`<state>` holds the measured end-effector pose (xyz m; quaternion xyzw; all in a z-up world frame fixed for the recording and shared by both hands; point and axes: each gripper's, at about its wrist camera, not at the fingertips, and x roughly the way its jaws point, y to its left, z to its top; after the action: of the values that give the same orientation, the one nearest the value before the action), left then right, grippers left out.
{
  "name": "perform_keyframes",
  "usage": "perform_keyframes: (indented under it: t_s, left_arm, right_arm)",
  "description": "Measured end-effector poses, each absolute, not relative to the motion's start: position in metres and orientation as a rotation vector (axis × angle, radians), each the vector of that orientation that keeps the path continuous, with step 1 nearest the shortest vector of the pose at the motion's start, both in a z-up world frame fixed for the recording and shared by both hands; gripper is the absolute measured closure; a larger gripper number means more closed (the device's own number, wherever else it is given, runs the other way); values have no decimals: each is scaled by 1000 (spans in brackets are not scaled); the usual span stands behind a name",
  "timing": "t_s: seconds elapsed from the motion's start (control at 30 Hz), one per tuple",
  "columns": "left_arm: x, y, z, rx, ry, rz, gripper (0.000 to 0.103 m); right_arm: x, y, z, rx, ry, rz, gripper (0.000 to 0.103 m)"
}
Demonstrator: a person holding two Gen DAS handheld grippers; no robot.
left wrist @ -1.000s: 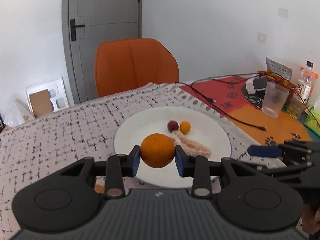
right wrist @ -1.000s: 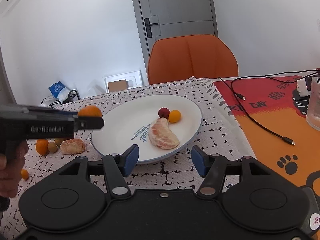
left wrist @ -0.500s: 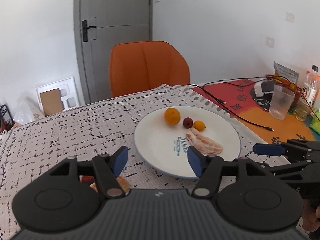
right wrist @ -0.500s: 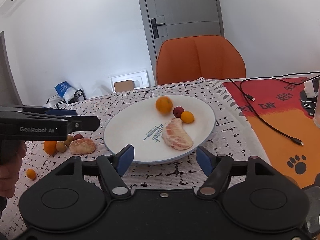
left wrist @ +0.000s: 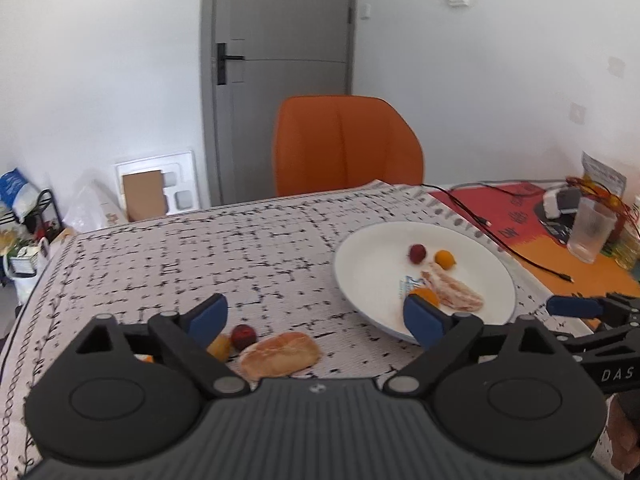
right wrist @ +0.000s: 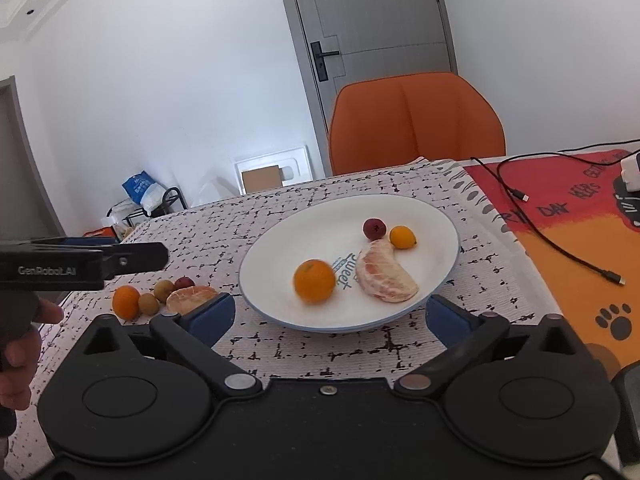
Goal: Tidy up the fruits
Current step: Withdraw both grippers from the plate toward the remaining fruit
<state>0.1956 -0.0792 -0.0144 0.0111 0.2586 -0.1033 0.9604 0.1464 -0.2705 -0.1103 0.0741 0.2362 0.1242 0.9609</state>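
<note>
A white plate [right wrist: 280, 248] holds an orange [right wrist: 314, 281], a peeled citrus segment [right wrist: 384, 276], a dark red fruit [right wrist: 374, 229] and a small yellow fruit [right wrist: 402, 237]. The plate also shows in the left wrist view [left wrist: 368, 256]. Left of the plate on the cloth lie a peeled segment [left wrist: 280, 354], a red fruit [left wrist: 243, 335], a second orange [right wrist: 125, 301] and small brown fruits [right wrist: 148, 303]. My left gripper [left wrist: 316, 318] is open and empty above the cloth, over the loose fruit. My right gripper [right wrist: 330, 316] is open and empty at the plate's near edge.
An orange chair [left wrist: 346, 142] stands behind the table. To the right are a red and orange mat [right wrist: 568, 220] with a black cable [right wrist: 560, 248], a plastic cup [left wrist: 590, 230] and packets. A patterned cloth [left wrist: 200, 256] covers the table.
My left gripper opened and let go of the orange on the plate, then swung left toward the loose fruit. The orange rolled toward the plate's near side. My right gripper stayed open.
</note>
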Motion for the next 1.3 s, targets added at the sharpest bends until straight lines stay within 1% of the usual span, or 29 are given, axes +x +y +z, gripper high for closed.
perform_keyframes:
  t_s: [0.07, 0.13, 1.13, 1.3]
  left_arm:
    - [193, -73, -13, 7, 516, -200, 2]
    - [190, -68, -12, -2, 516, -189, 0]
    - [149, -3, -15, -103, 538, -87, 0]
    - [141, 9, -19, -124, 543, -67, 2]
  right_arm:
    - [146, -269, -110, 152, 483, 253, 0]
    - [146, -266, -110, 148, 487, 250, 0]
    - [142, -231, -104, 129, 537, 363, 0]
    - [142, -222, -103, 119, 536, 393, 0]
